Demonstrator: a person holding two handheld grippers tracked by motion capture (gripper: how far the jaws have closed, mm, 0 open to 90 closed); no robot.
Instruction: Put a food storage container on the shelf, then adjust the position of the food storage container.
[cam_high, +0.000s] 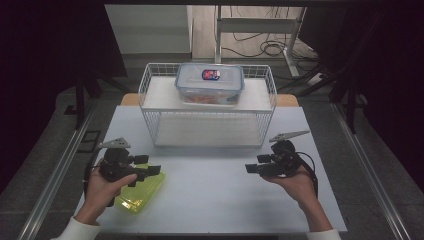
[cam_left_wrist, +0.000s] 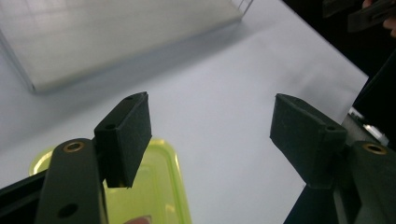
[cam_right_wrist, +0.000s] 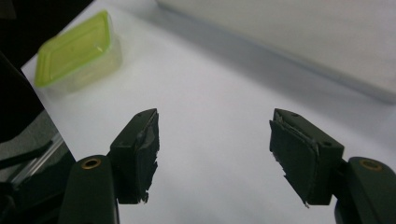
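Your table (cam_high: 215, 200) fills the middle of the high view, a pale sheet whose near edge runs along the bottom of the frame and whose side edges slant outward toward metal rails at lower left and lower right; the broad strip between your two hands, from the centre down to the bottom edge, lies bare. Across the upper centre stands the wire basket (cam_high: 150, 95), turned so that its front wall meets the table just above your hands, and on top of it sits a clear box (cam_high: 210, 82) with a blue-rimmed lid and a red and blue label. In the left gripper view the basket (cam_left_wrist: 116, 42) is a blurred pale slab at upper left, and in the right gripper view it crosses the upper right corner. The green-lidded tub (cam_high: 141, 190) lies at lower left of the high view, close to the table's left edge and partly under your left hand; the right gripper view shows it whole at upper left (cam_right_wrist: 77, 49), lid on, right at the table's edge. Your left gripper (cam_high: 155, 170) hangs just above that tub, jaws spread wide with nothing between them, the green lid (cam_left_wrist: 161, 186) below the left jaw. Your right gripper (cam_high: 251, 168), at centre right, is likewise released, with bare table between its worn pads (cam_right_wrist: 140, 154).
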